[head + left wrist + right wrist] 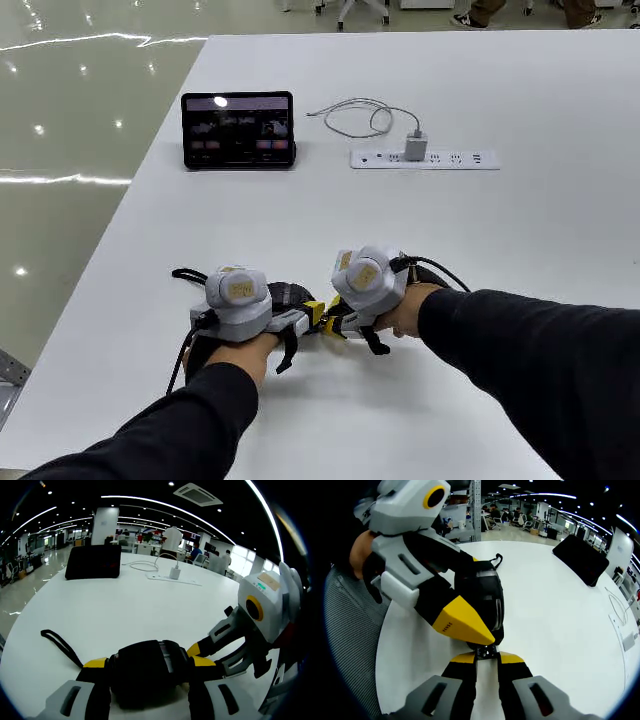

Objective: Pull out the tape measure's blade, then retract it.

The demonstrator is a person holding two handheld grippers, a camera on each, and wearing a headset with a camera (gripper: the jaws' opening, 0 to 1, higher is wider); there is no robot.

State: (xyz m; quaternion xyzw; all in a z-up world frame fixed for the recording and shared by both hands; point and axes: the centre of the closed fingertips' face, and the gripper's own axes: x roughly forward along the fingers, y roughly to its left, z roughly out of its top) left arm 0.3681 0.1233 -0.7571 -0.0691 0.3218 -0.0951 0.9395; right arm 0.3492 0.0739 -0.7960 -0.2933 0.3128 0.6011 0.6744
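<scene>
A black tape measure [287, 294] lies near the table's front edge, its wrist strap [188, 274] trailing to the left. In the left gripper view my left gripper [145, 664] is shut on the tape measure's body [145, 672], one yellow-tipped jaw on each side. My right gripper [487, 658] meets the tape measure [482, 597] from the other side, with its jaws shut on the small metal blade tip [485, 651] at the case mouth. No length of blade is drawn out. In the head view the left gripper [305, 312] and right gripper [338, 322] nearly touch.
A dark tablet [238, 128] stands propped at the back left. A white power strip [425, 158] with a charger and looped cable [355, 115] lies at the back centre. The white table [520, 230] ends at the left over a glossy floor.
</scene>
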